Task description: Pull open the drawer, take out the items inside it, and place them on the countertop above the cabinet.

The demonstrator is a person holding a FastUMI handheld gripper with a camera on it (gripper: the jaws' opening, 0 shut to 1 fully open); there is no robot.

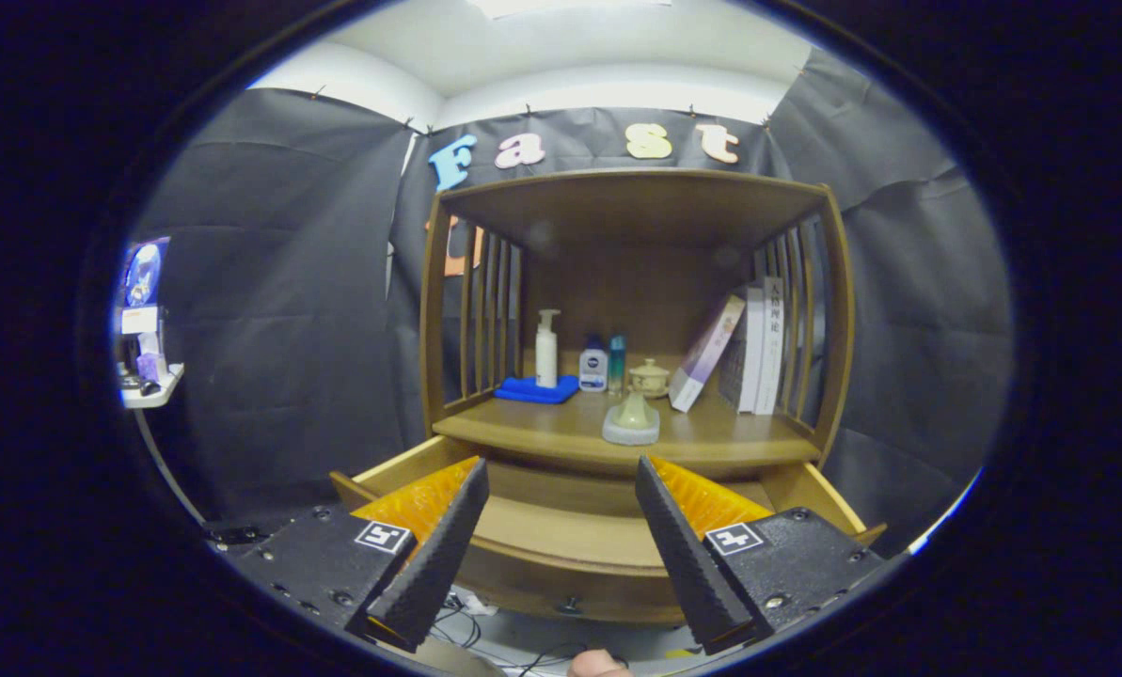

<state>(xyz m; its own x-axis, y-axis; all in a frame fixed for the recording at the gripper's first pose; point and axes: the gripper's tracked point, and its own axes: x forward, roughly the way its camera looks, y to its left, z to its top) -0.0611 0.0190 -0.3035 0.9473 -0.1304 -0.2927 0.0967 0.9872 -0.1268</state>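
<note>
My gripper (561, 480) is open, its two fingers spread wide with nothing between them. Below and between them the wooden drawer (561, 564) stands pulled out from the cabinet; the part of its floor that I can see is bare wood. Just beyond the fingertips lies the countertop (711, 434), the shelf above the drawer. Near its front edge sits a pale green cone-shaped piece on a round grey base (631, 420).
Further back on the countertop stand a white pump bottle (546, 349) on a blue cloth (537, 389), two small bottles (604, 364), a lidded ceramic cup (650, 377) and leaning books (744, 348). Slatted wooden sides flank the shelf. Cables lie on the floor below the drawer.
</note>
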